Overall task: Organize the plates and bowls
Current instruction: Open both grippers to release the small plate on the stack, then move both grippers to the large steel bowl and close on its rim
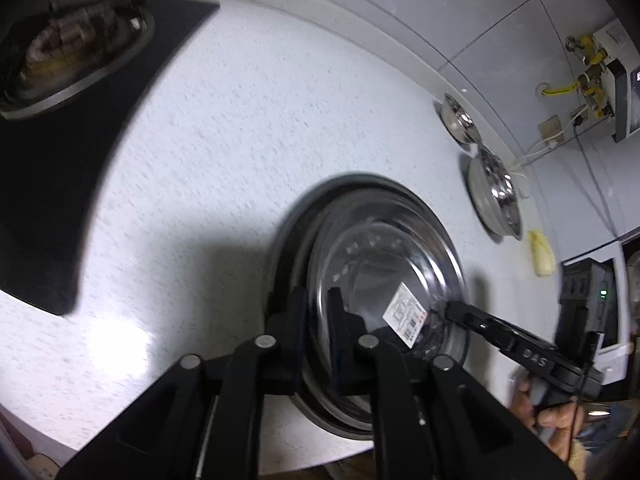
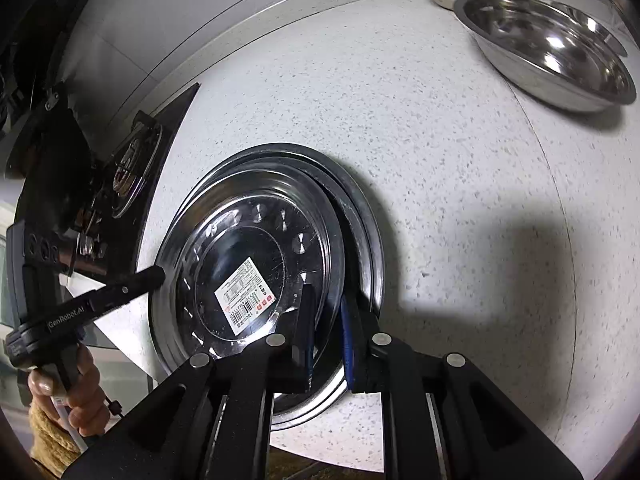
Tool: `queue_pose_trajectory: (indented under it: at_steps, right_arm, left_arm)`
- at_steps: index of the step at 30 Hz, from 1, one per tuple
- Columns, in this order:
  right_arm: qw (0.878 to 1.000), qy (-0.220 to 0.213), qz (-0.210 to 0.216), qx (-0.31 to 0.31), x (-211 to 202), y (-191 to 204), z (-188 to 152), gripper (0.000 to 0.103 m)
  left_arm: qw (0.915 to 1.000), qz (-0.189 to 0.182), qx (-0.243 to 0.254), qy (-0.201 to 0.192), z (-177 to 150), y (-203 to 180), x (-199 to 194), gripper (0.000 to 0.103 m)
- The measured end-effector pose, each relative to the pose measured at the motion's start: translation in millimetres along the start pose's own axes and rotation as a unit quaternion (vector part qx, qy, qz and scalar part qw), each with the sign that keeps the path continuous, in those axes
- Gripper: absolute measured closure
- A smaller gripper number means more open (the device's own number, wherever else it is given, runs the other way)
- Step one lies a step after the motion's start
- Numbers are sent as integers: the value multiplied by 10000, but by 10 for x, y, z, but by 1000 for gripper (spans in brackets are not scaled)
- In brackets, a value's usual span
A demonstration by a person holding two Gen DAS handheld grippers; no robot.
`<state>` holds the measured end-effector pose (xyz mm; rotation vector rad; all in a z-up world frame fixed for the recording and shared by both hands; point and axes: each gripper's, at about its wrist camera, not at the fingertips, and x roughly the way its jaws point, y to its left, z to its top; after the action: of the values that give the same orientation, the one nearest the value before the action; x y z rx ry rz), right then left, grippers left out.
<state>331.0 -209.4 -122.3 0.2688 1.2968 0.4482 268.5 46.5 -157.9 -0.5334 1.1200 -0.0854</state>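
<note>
Left wrist view: left gripper (image 1: 318, 312) pinches the near rim of the top plate (image 2: 256, 264), right gripper (image 2: 326, 332) pinches its opposite rim. Three stacked plates lie on the counter (image 2: 440, 200); two steel bowls (image 2: 548, 52) sit beyond.

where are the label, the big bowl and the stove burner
label (image 2: 246, 293), right wrist view, middle of the white sticker
big bowl (image 2: 556, 48), right wrist view, shiny inside
stove burner (image 1: 76, 48), left wrist view, middle of the ring
</note>
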Motion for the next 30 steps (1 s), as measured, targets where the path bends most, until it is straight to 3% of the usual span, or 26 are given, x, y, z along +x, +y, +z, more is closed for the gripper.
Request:
queue_pose_trajectory:
  at_steps: [3, 7, 10, 11, 12, 15, 19, 25, 30]
  right_arm:
    - [9999, -38, -24, -151, -10, 24, 9, 91]
    - [9996, -34, 72, -285, -22, 40, 22, 87]
    - [9991, -167, 117, -368, -125, 21, 29, 81]
    - [9988, -256, 135, -382, -191, 3, 36, 74]
    - [9986, -350, 138, -383, -261, -28, 49, 69]
    - [9972, -654, 112, -345, -507, -182, 117, 64]
    - [9941, -1078, -19, -121, -887, -560, 265, 56]
    - [9859, -1506, -646, 334, -1338, -1322, 643, 48]
    - [9823, -1457, -921, 738, -1342, -1907, 1027, 47]
  left_arm:
    - [9998, 80, 74, -190, 21, -27, -110, 77]
    - [9988, 151, 13, -476, 70, -68, -281, 74]
    - [9974, -134, -160, -688, 119, -165, -422, 67]
    - [9970, -250, -174, -716, 140, -241, -448, 64]
    - [9969, -333, -188, -688, 159, -308, -436, 63]
    - [9957, -766, -337, -387, 211, -545, -315, 61]
    - [9930, -1059, -513, -139, 244, -882, -94, 61]
    - [9914, -1126, -660, 73, 323, -1584, 328, 60]
    - [9913, -1028, -789, 249, 511, -2099, 825, 60]
